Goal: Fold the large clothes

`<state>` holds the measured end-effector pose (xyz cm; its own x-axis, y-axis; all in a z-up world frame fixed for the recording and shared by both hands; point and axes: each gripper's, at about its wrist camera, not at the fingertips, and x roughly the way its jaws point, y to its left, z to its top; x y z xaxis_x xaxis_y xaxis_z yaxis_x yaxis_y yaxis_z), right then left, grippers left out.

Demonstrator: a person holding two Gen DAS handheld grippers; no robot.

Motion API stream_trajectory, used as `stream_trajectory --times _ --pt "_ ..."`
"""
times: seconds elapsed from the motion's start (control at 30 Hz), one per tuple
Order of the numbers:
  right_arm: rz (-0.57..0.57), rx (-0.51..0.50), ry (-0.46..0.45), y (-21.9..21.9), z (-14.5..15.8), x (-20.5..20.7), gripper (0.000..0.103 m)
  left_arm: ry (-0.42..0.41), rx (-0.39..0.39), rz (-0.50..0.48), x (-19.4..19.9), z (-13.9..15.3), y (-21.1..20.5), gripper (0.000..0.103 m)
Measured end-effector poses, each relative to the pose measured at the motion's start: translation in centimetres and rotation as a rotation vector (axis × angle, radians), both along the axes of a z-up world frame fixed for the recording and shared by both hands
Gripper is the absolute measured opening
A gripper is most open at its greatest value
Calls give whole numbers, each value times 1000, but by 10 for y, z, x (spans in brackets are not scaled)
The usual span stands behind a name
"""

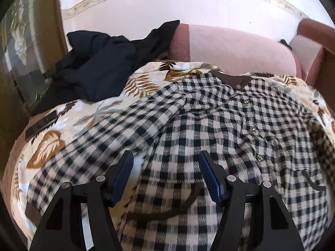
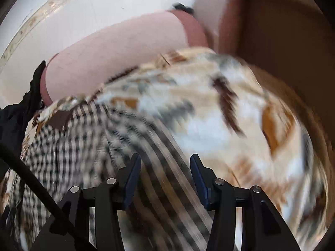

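A black-and-cream checked garment (image 1: 209, 129) with a brown collar and gold buttons lies spread on a leaf-print cover (image 1: 88, 113). Its left sleeve runs out to the left. My left gripper (image 1: 166, 156) is open just above the garment's lower front, with nothing between its blue pads. The right wrist view is blurred by motion. My right gripper (image 2: 165, 161) is open over the garment's right edge (image 2: 88, 138), where the checked cloth meets the leaf-print cover (image 2: 219, 115). It holds nothing.
A black garment (image 1: 104, 62) lies crumpled at the back left, and shows at the left edge of the right wrist view (image 2: 18, 113). A pink backrest (image 1: 230, 48) rises behind the cover. A brown panel (image 2: 282, 31) stands at the right. White tiled floor (image 1: 146, 6) lies beyond.
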<state>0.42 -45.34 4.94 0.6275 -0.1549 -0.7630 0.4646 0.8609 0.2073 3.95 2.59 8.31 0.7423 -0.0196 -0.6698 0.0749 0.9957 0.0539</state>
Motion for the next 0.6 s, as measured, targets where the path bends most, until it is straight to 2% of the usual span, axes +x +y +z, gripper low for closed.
stream_trajectory --times 0.1,0.2,0.27,0.33,0.37,0.43,0.5,0.53,0.6 --pt "-53 -45 68 -5 -21 -46 64 -3 -27 13 -16 6 10 64" --pt "-97 -71 160 -6 -51 -90 65 -22 -46 34 -30 13 18 65" --pt "-122 -84 190 -9 -65 -103 66 -30 -60 53 -37 15 23 66" --pt "-110 -26 188 -11 -76 -113 65 -19 -80 69 -41 15 27 66" --pt "-72 21 178 -9 -79 -114 60 -10 -90 76 -43 14 29 66" --pt "15 82 141 -4 -73 -117 12 2 -108 96 -46 13 34 66" --pt "38 124 105 -6 -67 -120 8 0 -114 126 -49 13 42 66" --pt "22 114 91 -9 -61 -122 8 -2 -114 136 -51 13 46 66" --pt "-96 18 90 -24 -49 -127 8 -1 -116 166 -54 11 57 66"
